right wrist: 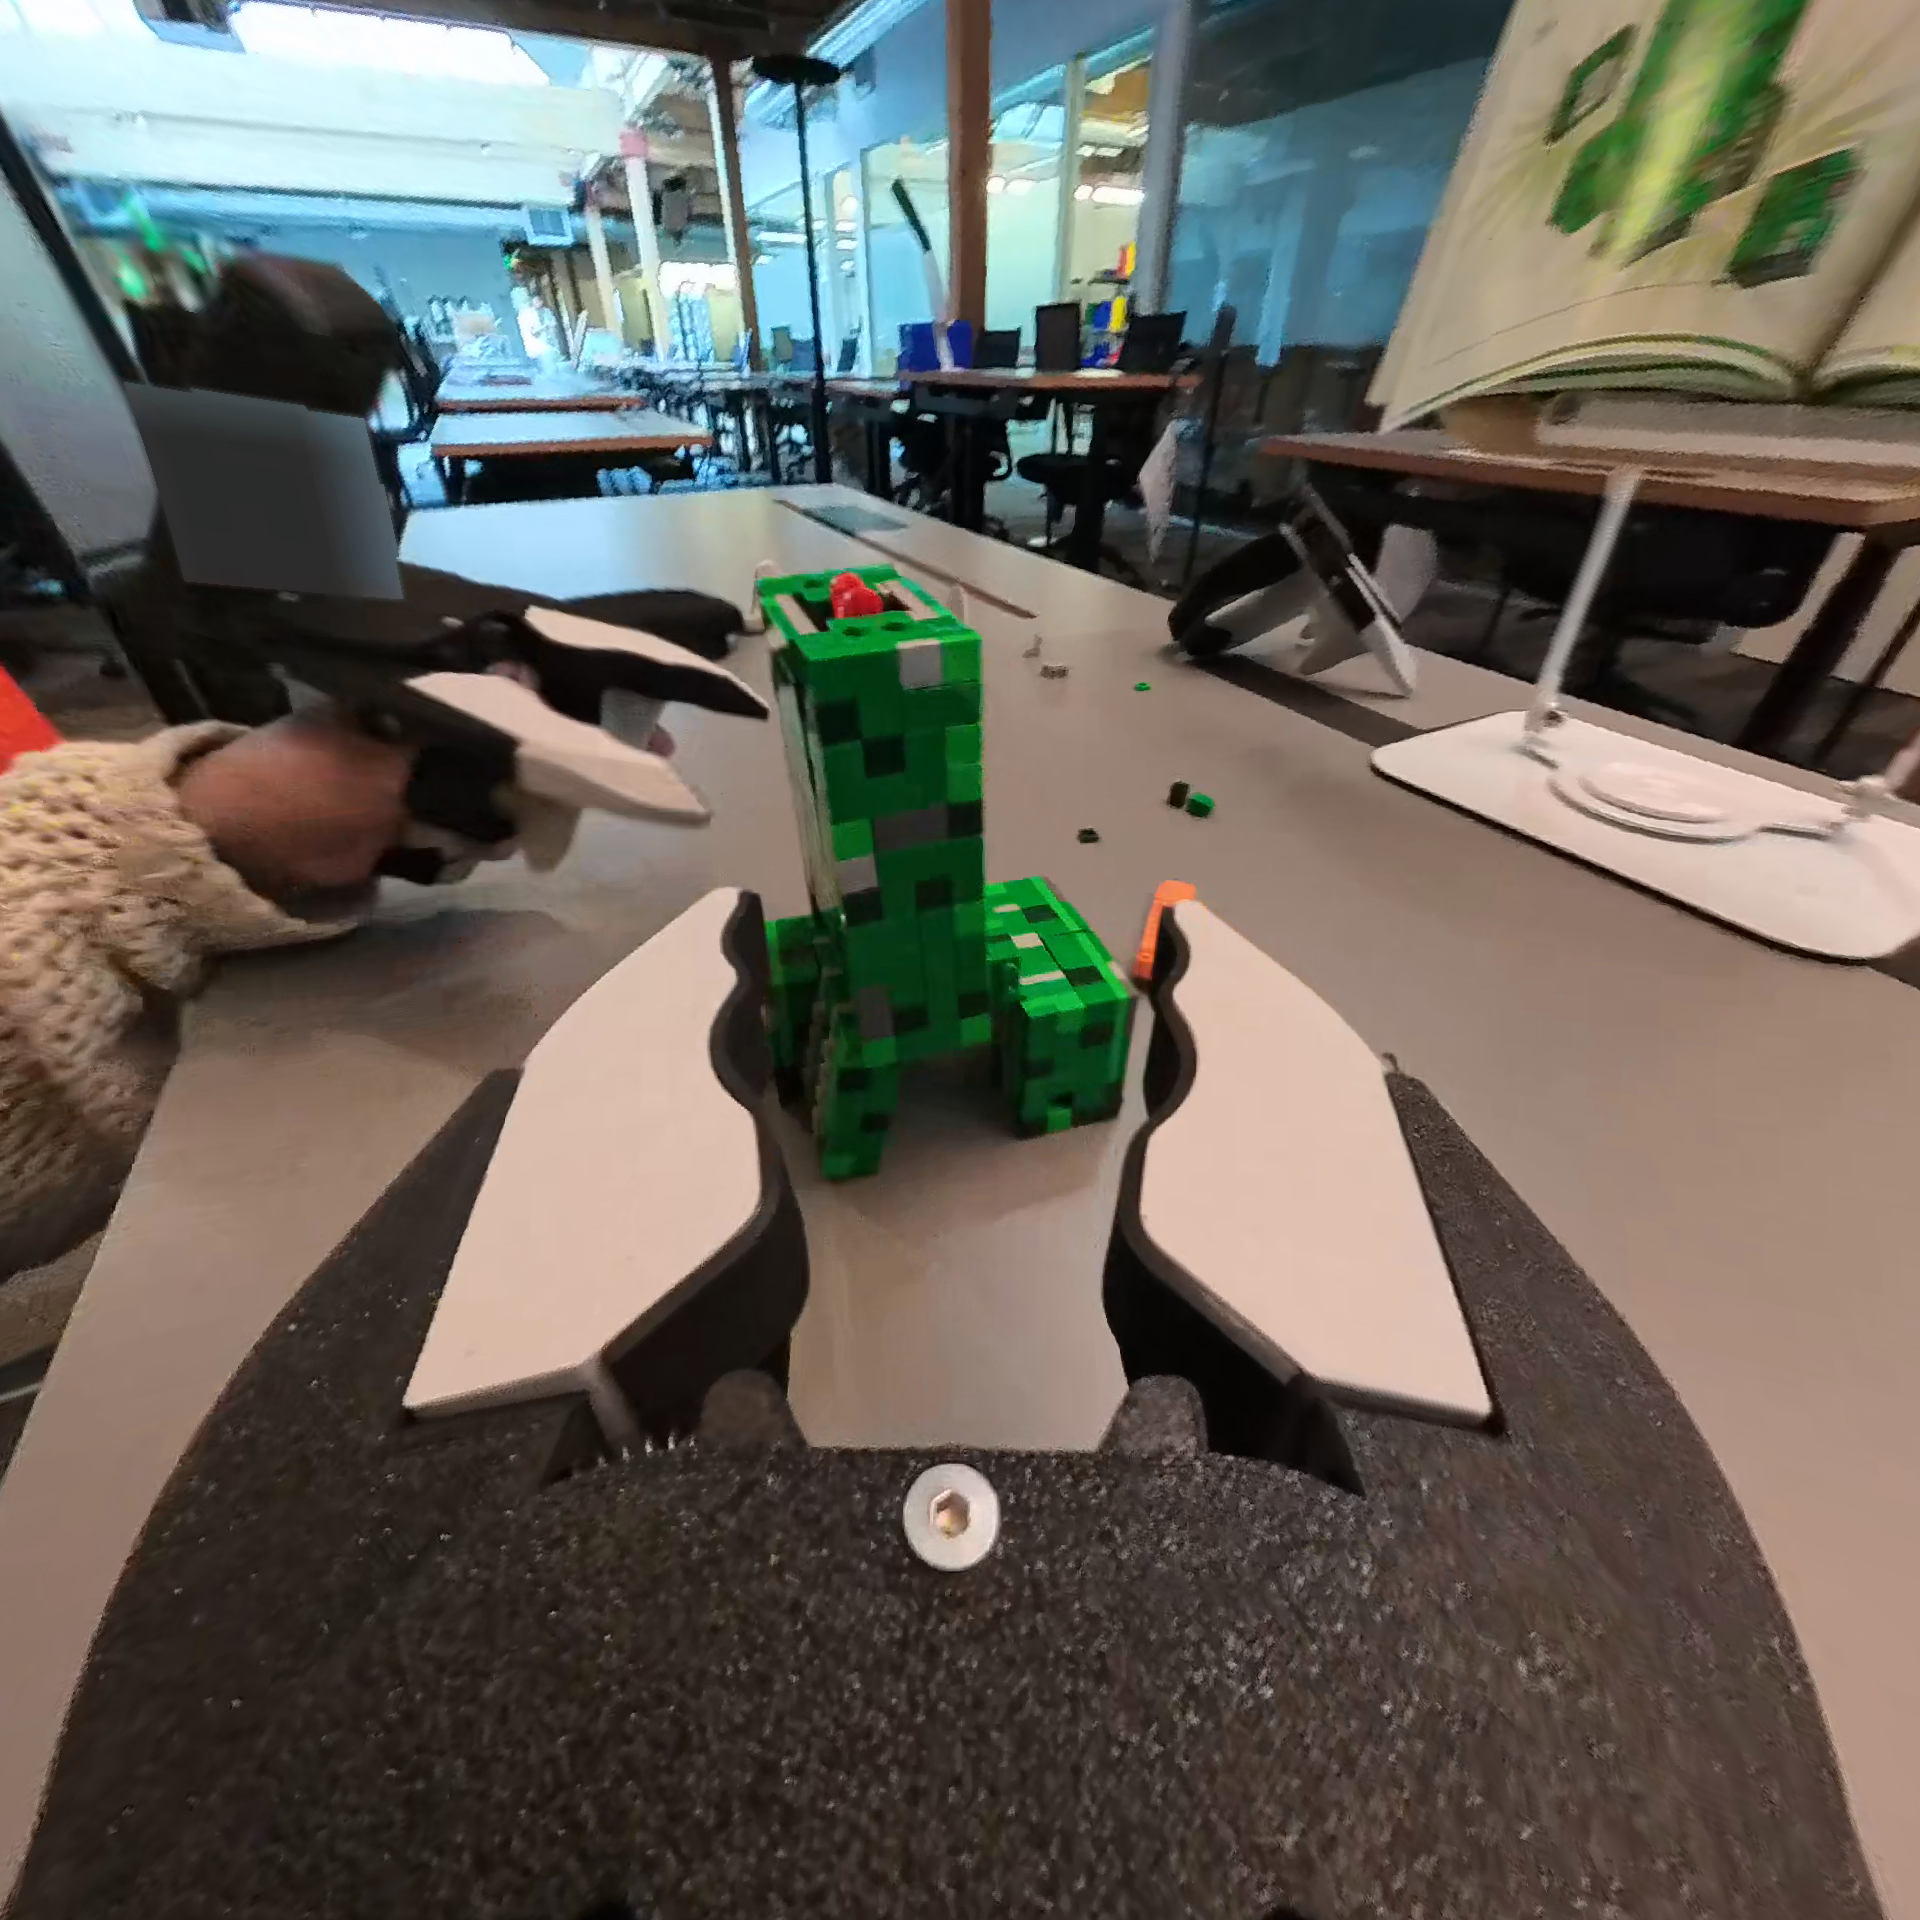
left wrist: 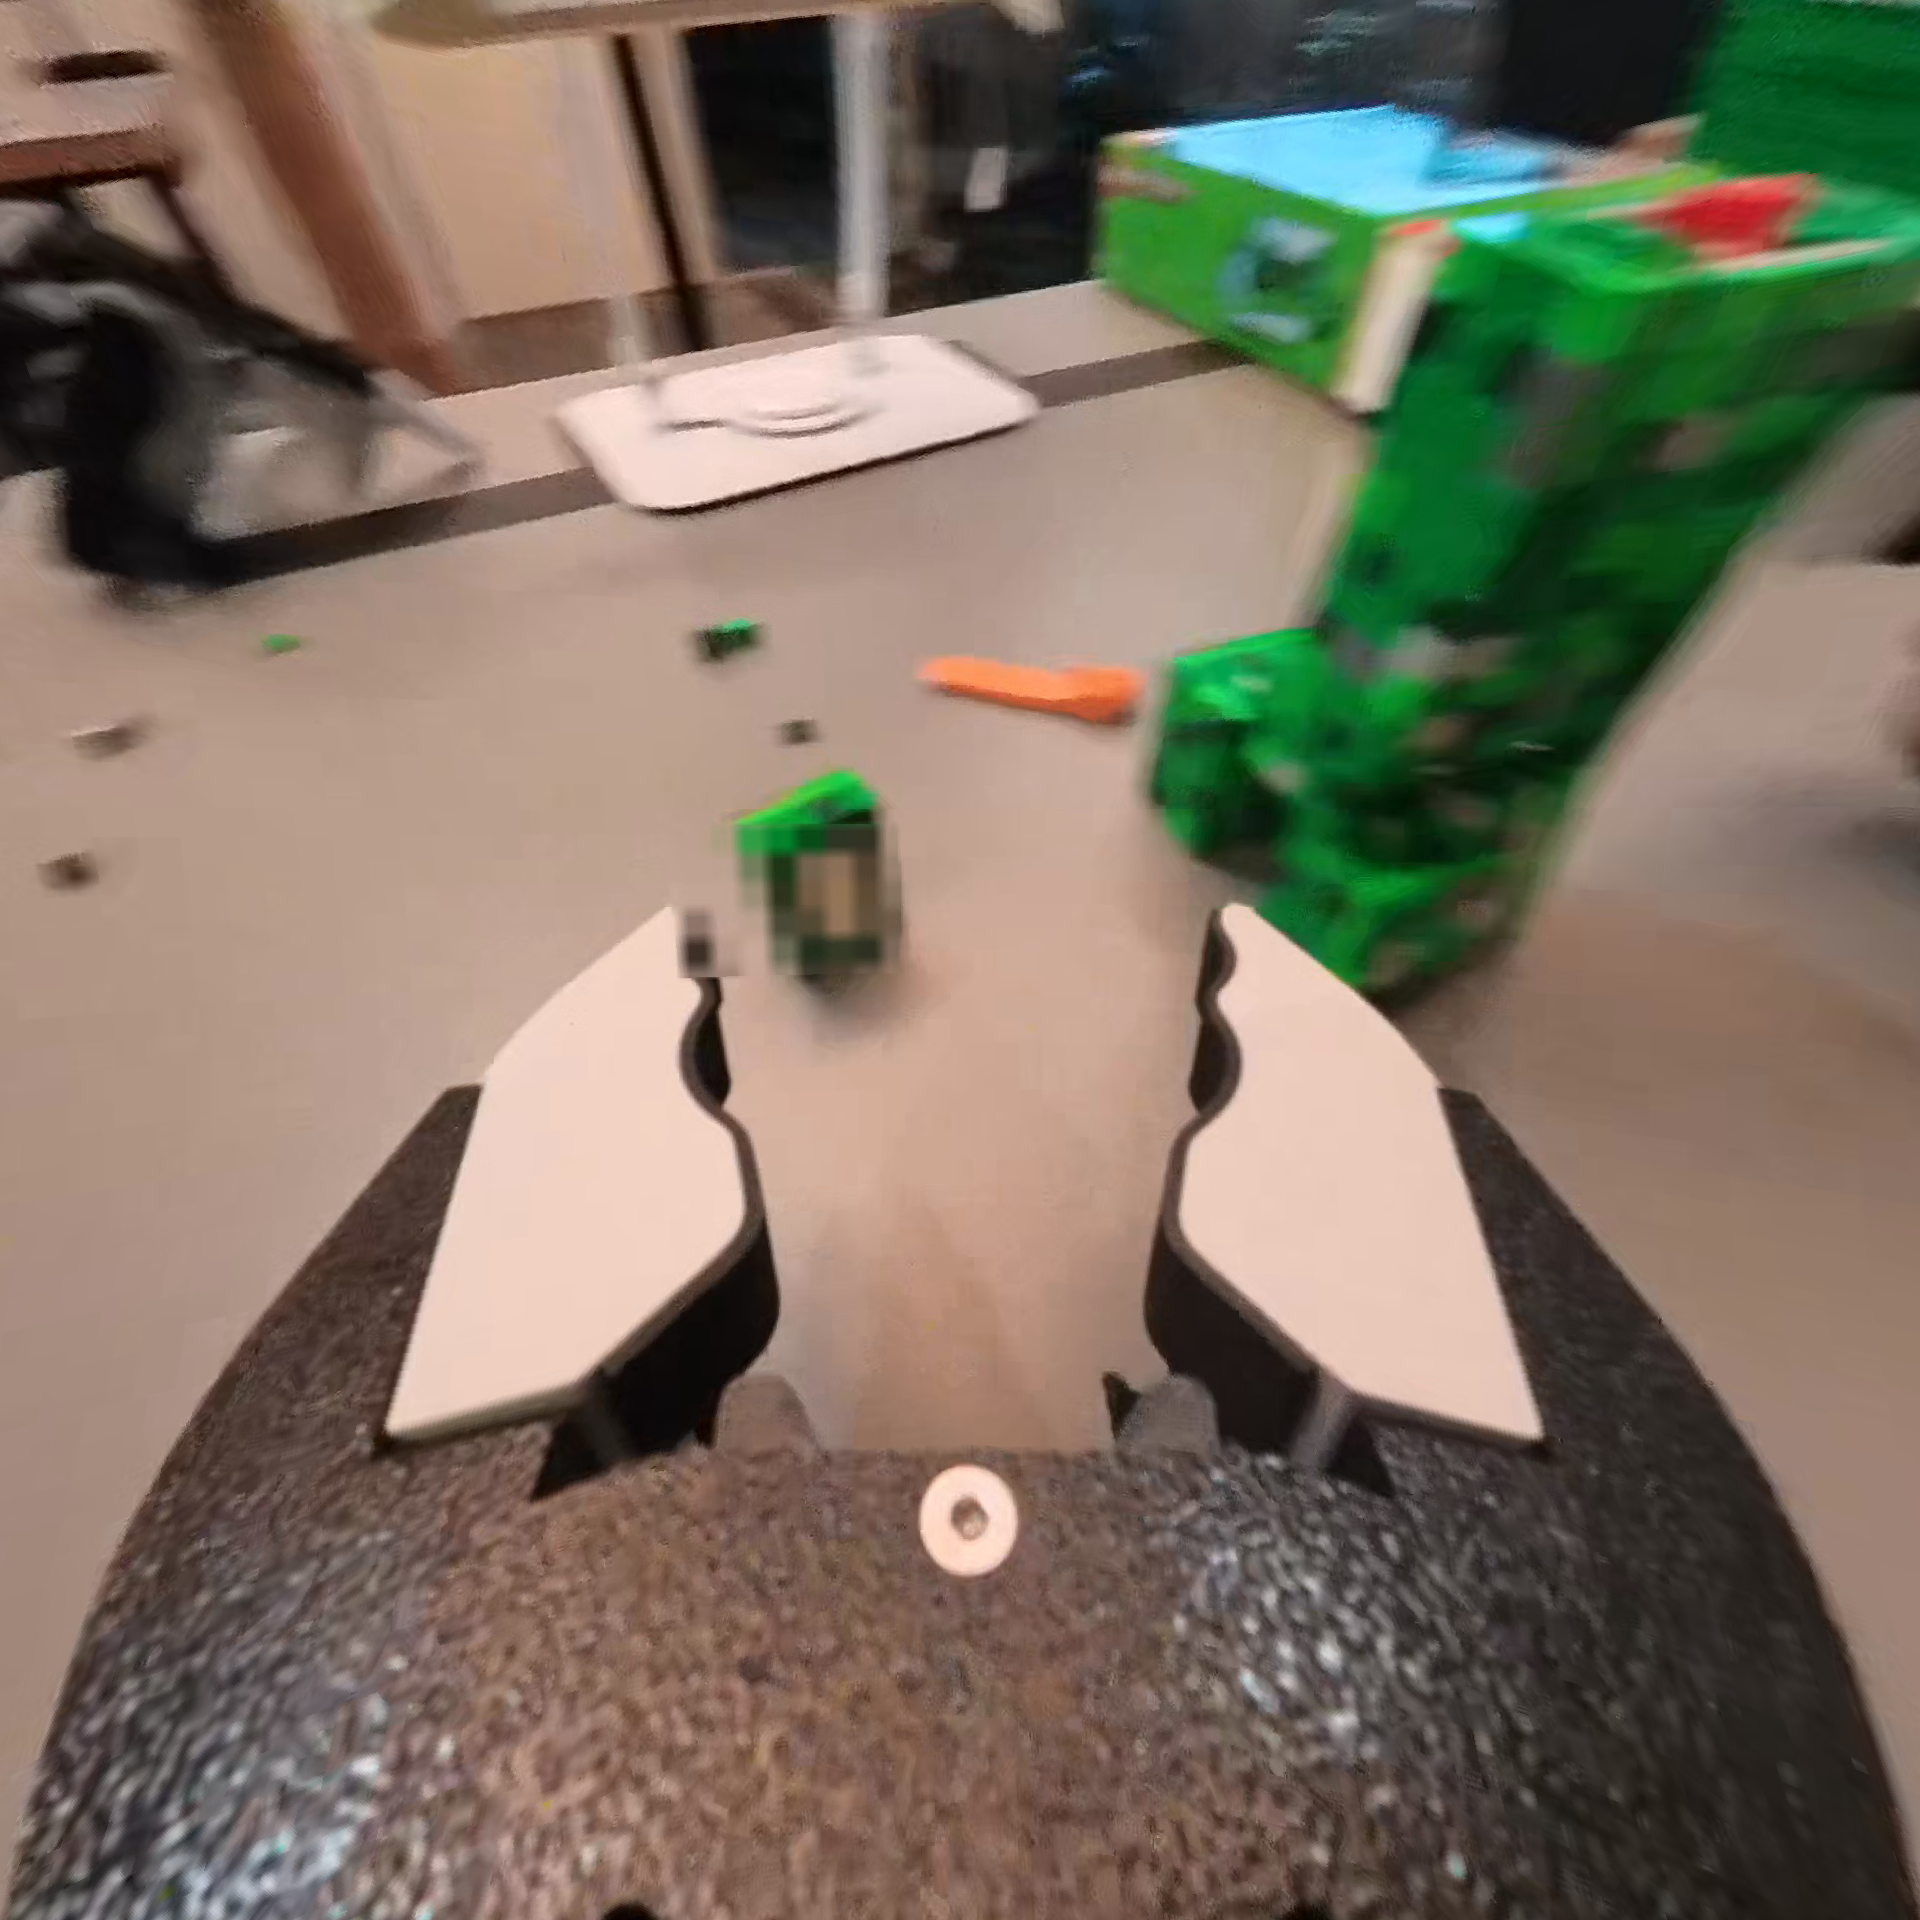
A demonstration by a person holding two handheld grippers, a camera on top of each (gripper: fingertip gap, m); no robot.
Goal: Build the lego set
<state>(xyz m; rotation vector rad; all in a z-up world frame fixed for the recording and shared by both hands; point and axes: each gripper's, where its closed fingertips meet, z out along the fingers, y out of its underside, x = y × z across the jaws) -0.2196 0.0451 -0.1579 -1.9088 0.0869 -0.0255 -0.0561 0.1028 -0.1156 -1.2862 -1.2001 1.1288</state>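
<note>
Two grippers are working over a smooth grey table, both with flat white finger plates on black, wavy-edged pads and a grainy black body. Starting at the left of the right wrist view, a hand in a chunky cream knit sleeve is holding the left gripper, its jaws standing apart with nothing between them, just left of the green model. That model, a blocky pixel-patterned figure of studded green, grey and black bricks, is standing upright on square legs with a red piece sitting in its open top. The right gripper is sitting spread wide, its fingers flanking the model's legs; I cannot tell whether they are touching. An orange tool is peeking out beside the right finger, loose small bricks are lying beyond, and a white stand is propping an open instruction booklet. In the blurred left wrist view, a small green brick cluster is lying just ahead of the open fingertips, with a glossy green box behind; no writing is legible.
</note>
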